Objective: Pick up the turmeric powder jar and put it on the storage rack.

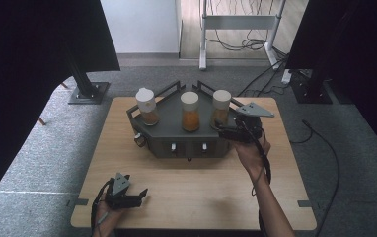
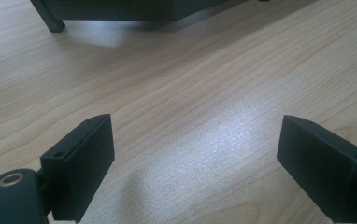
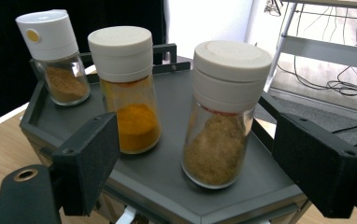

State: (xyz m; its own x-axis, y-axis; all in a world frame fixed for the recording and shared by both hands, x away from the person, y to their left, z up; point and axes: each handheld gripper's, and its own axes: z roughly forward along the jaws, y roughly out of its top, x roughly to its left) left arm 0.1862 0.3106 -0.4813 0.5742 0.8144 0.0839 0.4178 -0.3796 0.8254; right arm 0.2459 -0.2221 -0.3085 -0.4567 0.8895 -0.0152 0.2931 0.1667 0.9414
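While the right tongs (image 3: 200, 154) are gaping around one jar: nothing gripped
Jars: three sitting on tray (image 1: 167, 129)
Left tongs (image 2: 195, 154): gaping wide over counter (image 2: 190, 84)

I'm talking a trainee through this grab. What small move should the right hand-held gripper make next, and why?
Probably ease the right hand-held gripper forward a little. Its jaws stand open on either side of the nearest spice jar on the grey stand without touching the glass, so it likely needs to reach further around the jar before closing.

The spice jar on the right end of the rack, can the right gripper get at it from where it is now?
Probably yes. The right gripper is open, the jar stands just ahead between its jaws, and nothing blocks its near side on the rack.
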